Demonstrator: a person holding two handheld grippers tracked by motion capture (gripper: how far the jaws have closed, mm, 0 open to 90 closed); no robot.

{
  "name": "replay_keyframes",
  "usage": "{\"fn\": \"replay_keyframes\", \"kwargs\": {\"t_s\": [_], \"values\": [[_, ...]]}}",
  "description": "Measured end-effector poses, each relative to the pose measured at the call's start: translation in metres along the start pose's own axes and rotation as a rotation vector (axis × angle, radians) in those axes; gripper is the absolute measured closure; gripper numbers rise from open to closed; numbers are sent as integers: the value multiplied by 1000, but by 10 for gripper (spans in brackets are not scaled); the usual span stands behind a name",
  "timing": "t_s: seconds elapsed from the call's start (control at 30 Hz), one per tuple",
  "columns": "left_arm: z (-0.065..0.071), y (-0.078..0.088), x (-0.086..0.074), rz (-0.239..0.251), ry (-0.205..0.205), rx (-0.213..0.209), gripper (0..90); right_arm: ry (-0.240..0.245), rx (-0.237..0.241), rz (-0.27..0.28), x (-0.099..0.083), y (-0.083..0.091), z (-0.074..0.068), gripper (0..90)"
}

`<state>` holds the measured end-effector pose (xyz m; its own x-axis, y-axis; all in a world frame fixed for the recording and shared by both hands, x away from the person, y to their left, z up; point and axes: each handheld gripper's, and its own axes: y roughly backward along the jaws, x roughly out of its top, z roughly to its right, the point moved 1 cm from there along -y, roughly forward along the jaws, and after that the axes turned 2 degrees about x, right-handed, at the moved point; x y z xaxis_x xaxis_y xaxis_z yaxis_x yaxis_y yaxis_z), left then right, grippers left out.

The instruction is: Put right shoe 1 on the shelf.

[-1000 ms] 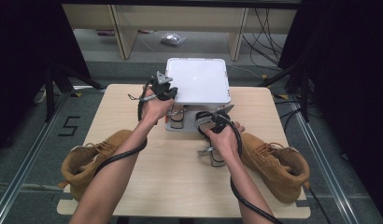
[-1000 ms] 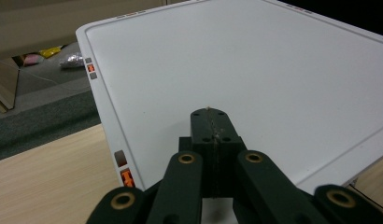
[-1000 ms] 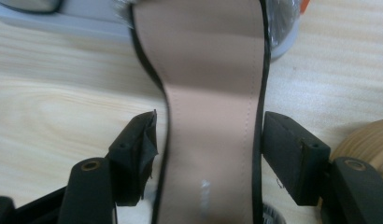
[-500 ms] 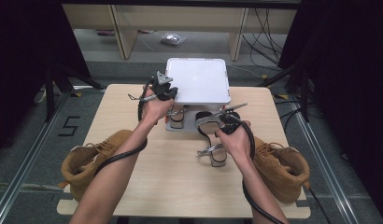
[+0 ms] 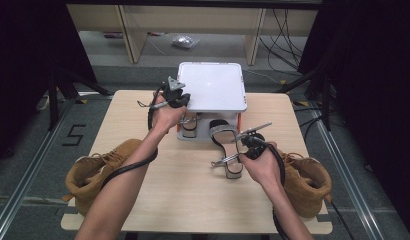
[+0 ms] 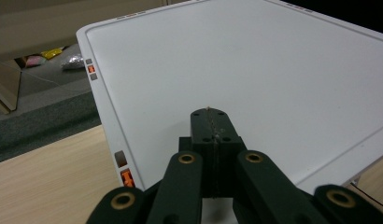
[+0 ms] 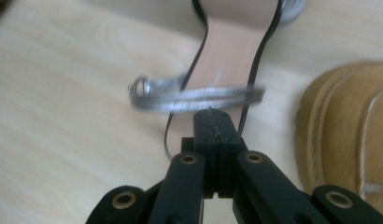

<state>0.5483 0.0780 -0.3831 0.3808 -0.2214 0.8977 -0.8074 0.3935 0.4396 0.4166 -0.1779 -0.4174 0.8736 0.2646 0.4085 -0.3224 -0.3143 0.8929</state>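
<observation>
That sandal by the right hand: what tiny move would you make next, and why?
Probably lift the right gripper slightly: its closed fingers appear to pinch the sandal by the thin black strap, and the sandal lies flat on the table short of the white shelf.

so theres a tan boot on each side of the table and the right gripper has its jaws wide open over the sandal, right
Not quite. The right gripper has its jaws shut, not wide open, as the right gripper view shows, with nothing between them. The rest holds: it hangs over the sandal, and a tan boot sits on each side of the table.
</observation>
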Motion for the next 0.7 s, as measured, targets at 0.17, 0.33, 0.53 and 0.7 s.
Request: {"fn": "replay_keyframes", "kwargs": {"t_s": [0.17,0.33,0.53,0.7], "values": [[0,0,0,2,1,0,895,7,5,-39,-19,-5,0,900],[0,0,0,-1,-3,3,895,23,-3,-81,-33,-14,4,900],[0,0,0,1,-2,2,895,40,-13,-130,-42,-32,6,900],[0,0,0,1,0,-1,895,43,0,-133,-42,-44,4,900]]}}
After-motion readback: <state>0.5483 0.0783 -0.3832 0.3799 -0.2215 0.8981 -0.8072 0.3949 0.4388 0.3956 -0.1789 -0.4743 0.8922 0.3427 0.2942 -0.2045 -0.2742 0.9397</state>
